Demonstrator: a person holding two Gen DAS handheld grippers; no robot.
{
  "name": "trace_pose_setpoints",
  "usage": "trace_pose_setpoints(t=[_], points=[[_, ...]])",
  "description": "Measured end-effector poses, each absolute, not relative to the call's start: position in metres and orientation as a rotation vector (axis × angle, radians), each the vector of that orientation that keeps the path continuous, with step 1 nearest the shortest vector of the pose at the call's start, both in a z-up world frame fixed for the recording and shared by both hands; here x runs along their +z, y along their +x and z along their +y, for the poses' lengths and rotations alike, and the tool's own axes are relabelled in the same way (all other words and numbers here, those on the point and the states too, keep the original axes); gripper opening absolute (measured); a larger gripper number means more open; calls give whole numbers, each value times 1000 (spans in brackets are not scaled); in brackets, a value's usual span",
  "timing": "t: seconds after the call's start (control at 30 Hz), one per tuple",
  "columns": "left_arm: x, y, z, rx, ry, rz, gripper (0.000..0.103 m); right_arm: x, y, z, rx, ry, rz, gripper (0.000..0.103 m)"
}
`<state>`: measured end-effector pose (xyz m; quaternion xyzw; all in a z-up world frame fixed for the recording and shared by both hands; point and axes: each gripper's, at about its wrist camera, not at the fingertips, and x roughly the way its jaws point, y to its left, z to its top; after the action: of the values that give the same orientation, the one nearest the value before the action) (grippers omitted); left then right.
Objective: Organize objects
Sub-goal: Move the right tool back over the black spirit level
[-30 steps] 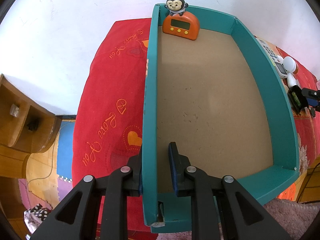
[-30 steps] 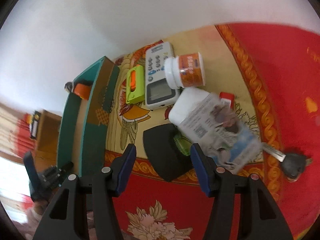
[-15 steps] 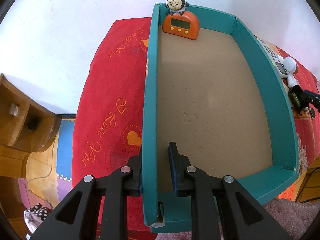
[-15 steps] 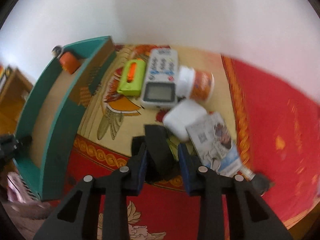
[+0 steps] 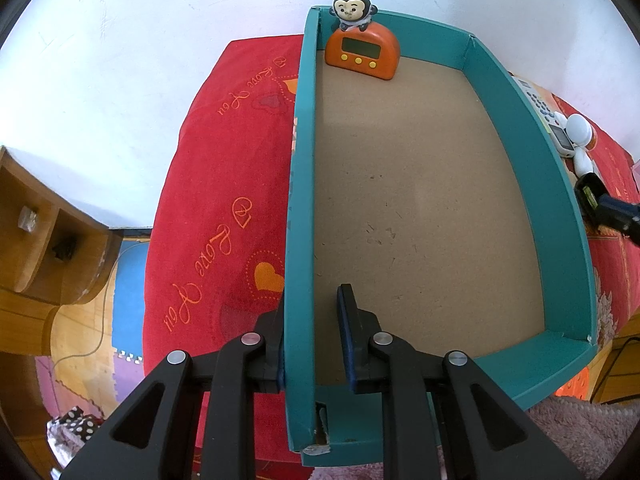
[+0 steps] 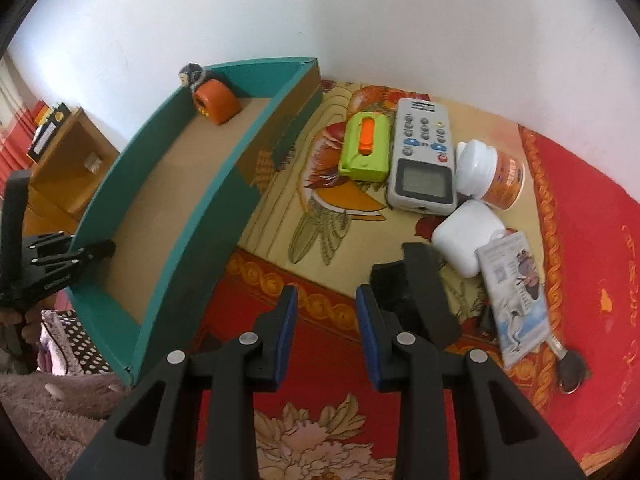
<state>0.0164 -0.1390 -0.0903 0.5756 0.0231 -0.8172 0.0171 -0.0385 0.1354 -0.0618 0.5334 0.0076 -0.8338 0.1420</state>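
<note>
My left gripper is shut on the left wall of the teal box. At the box's far end stands an orange timer with a monkey figure on top. My right gripper hangs over the red cloth, jaws a narrow gap apart, only cloth between them. A black pouch stands just outside its right finger. Beyond lie a green and orange case, a grey remote, a white-lidded jar, a white case, a booklet and a key.
The box rests on a red patterned cloth against a white wall. A wooden shelf unit stands lower left above foam floor mats. A pink fluffy fabric lies at the near edge.
The right gripper narrowed from wide, rolled and shifted left. The black pouch, between its fingers half a second ago, now stands outside the right finger. The left gripper has not moved.
</note>
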Motion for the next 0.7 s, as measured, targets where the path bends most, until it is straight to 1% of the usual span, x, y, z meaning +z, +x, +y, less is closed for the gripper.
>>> trace_pose_setpoints(t=[0.1,0.17,0.27,0.33,0.43,0.7], points=[[-90,16,-139,-2542,1790,63,20,-44,-33,145,-2458,1459,-61,29],[-90,17,-139,-2544,1791,64,20,-35,-36,162,-2517,1427,-151,29],[-90,17,-139,-2548,1791,66,20,-40,-46,191,-2568,1485,-288,29],[-90,18,-139,-2551,1792,65,20,-50,-51,205,-2576,1537,-322,29],[-91,18,-140,-2554,1792,65,20,-61,-53,204,-2577,1597,-222,29],[-92,18,-140,-2554,1793,67,20,-47,-41,162,-2533,1536,-45,29]])
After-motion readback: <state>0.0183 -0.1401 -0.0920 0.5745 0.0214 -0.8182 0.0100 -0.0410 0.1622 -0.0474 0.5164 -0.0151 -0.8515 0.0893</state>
